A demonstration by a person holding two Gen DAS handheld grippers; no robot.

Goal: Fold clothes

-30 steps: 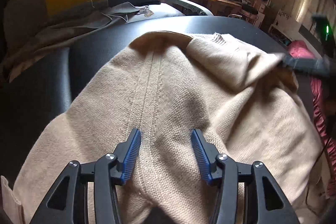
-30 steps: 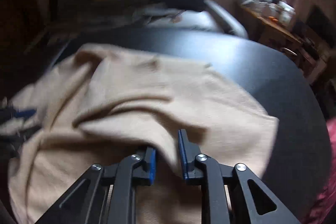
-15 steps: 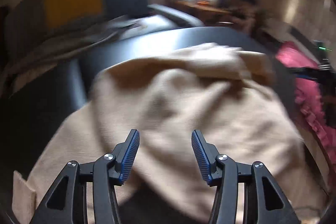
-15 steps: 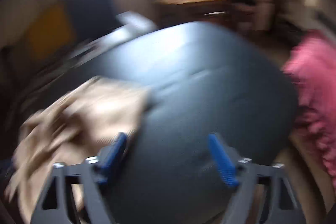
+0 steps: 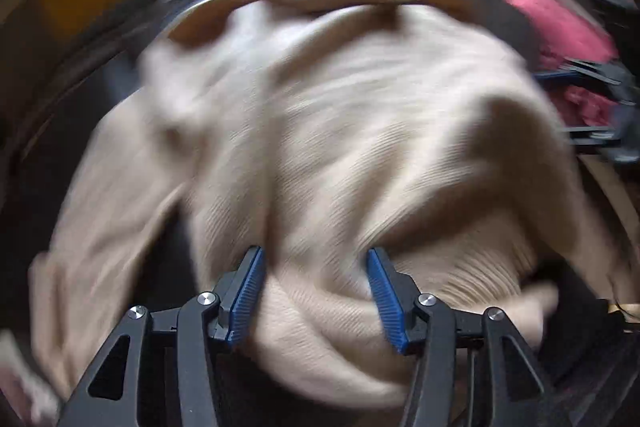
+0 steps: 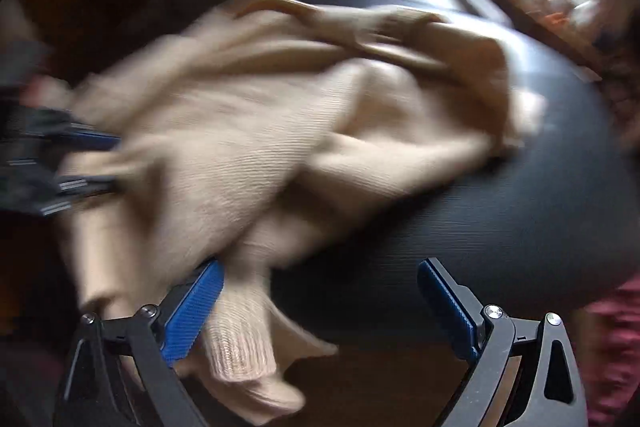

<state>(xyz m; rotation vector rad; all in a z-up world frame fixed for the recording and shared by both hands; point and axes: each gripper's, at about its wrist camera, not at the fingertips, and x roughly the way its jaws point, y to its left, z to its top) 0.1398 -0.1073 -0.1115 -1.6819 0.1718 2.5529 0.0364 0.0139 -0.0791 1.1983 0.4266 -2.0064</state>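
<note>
We are working a beige sweater (image 5: 320,131) that is lying bunched on the dark worktop (image 6: 500,195), just ahead of both tools. The left tool (image 5: 316,291) is standing open with knit bulging between its fingers, not pinched. The right tool (image 6: 320,307) is gaping wide — a ribbed cuff (image 6: 240,347) is hanging beside its left finger. Judging by that, we are wanting a firm pinch on one layer at an edge before lifting. No containers are showing.

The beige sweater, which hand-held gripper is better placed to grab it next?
Probably left. The left hand-held gripper is open with the beige sweater bunched between its fingers. The right hand-held gripper is open mostly over bare black table, only a cuff beside one finger.
</note>
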